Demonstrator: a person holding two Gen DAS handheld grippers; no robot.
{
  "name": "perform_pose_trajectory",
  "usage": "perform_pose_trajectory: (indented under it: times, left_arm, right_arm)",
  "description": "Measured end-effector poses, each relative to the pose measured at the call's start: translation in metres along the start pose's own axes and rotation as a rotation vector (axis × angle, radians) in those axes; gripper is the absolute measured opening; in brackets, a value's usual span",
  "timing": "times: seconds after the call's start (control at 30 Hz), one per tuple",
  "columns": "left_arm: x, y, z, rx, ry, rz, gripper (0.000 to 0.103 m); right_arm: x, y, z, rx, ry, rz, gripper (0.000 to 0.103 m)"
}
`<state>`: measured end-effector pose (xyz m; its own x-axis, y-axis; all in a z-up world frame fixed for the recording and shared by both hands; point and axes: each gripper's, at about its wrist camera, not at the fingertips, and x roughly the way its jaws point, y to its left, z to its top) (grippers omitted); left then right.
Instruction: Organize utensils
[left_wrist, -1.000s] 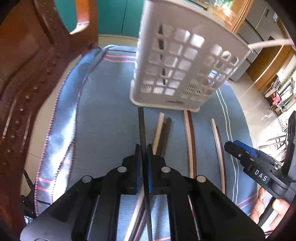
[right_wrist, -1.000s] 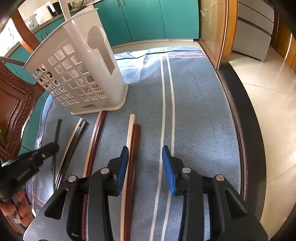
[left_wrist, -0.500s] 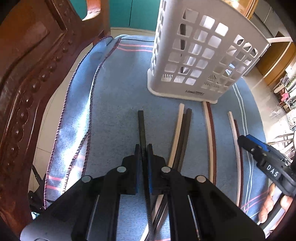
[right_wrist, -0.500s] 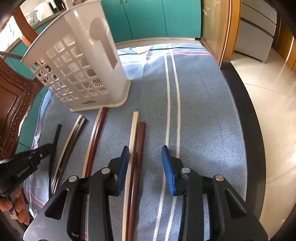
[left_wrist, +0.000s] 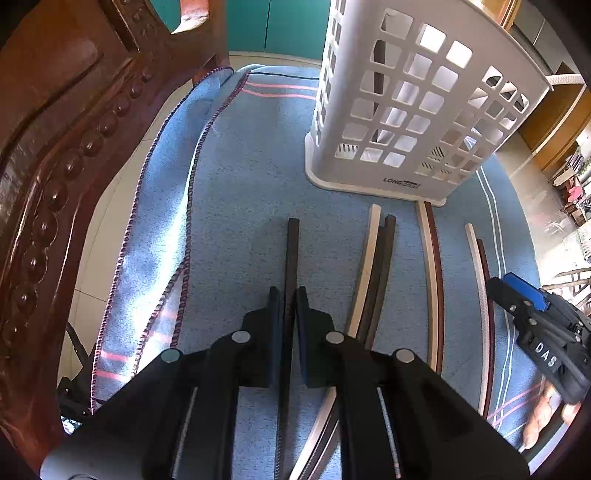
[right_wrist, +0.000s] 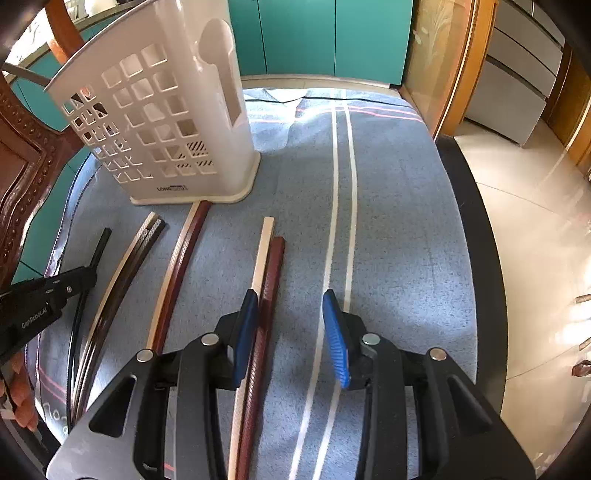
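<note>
The left gripper (left_wrist: 287, 295) has its fingers pressed onto a single black chopstick (left_wrist: 291, 254), which runs straight forward between them and ends short of the white utensil basket (left_wrist: 417, 103). The right gripper (right_wrist: 290, 314) stands with fingers spread wide and grips nothing; the cream-and-maroon pair (right_wrist: 267, 266) lies just inside and under its left finger (right_wrist: 245, 332), while the right finger hangs over the white stripes of the blue cloth (right_wrist: 399, 221).

Counted from the left wrist view, seven sticks lie on the cloth: the lone black one, a cream-and-dark-brown pair (left_wrist: 375, 266), a cream-and-reddish pair (left_wrist: 430, 266) whose tip touches the basket's base, and the cream-and-maroon pair nearest the right gripper. There is one basket.

The sticks are long, thin, square-edged and slightly bowed by the lens; several show ribbed grip texture. The basket is moulded plastic, upright, with square cut-outs in a grid and a spoon-shaped slot on one side. The cloth is woven, fuzzy, with pink and white stripes, covering the surface. A carved brown wooden chair (left_wrist: 55, 166) with studded trim stands at the left
</note>
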<state>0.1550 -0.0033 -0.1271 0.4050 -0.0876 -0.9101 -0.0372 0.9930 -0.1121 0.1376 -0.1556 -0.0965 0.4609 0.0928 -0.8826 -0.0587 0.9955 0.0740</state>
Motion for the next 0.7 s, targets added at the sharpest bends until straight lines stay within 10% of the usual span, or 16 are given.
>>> perform_pose_trajectory:
  times: [0.33, 0.43, 0.7]
  left_arm:
    - [-0.004, -0.018, -0.004, 0.043, -0.009, 0.022, 0.024]
    - [-0.004, -0.016, -0.002, 0.037, -0.008, 0.014, 0.024]
    - [-0.001, -0.024, 0.001, 0.071, -0.03, 0.091, 0.028]
  right_arm:
    - [0.001, 0.017, -0.008, -0.08, -0.007, -0.053, 0.036]
    - [-0.002, 0.014, -0.007, -0.063, 0.002, -0.05, 0.016]
    - [-0.004, 0.015, -0.006, -0.076, -0.003, -0.068, 0.014]
